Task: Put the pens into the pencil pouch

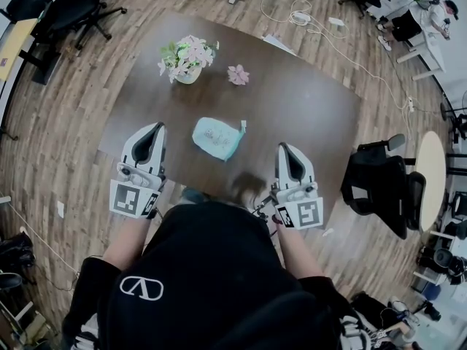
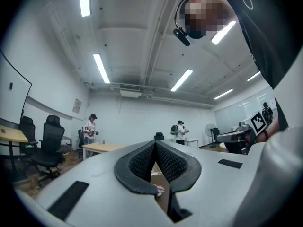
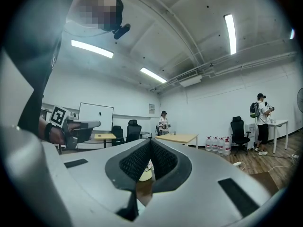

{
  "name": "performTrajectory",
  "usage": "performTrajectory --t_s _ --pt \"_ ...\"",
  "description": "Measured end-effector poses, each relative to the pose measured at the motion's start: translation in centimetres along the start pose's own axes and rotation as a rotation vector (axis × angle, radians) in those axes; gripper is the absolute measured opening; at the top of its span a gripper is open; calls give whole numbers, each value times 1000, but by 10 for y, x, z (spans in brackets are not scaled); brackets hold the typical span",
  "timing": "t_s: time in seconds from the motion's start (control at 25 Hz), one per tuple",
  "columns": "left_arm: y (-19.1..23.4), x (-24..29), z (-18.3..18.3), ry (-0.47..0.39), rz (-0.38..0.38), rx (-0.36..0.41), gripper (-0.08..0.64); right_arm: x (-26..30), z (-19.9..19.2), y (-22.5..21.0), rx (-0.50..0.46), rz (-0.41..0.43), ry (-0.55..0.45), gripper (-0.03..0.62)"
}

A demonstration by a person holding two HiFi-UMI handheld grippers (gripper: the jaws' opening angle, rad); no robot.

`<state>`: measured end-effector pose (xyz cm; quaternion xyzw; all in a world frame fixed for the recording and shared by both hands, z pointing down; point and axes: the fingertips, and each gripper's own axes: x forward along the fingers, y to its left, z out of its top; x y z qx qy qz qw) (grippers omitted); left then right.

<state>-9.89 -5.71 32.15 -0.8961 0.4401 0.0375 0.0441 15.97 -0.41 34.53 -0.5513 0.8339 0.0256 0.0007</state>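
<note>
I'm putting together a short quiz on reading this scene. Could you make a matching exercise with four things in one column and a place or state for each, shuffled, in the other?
Things:
1. pouch
2. flower pot
3. loose pink flower
4. left gripper

Places or states:
A. jaws shut, nothing between them
B. light blue, near the middle of the table
C. far part of the table, toward the left
D. lying just right of the pot

Pairs: 1-B, 2-C, 3-D, 4-A

Left tool (image 1: 151, 131) closed and empty, right tool (image 1: 287, 149) likewise, both level
</note>
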Motion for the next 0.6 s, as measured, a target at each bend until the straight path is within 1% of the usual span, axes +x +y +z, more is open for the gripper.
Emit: performTrajectory --t_s 0.24,0.6 --pt "3 -1 3 -4 7 1 3 -1 -1 -4 10 -14 -3 -2" --pt "7 -1 2 -4 7 5 3 4 -3 -7 -3 -39 -12 -2"
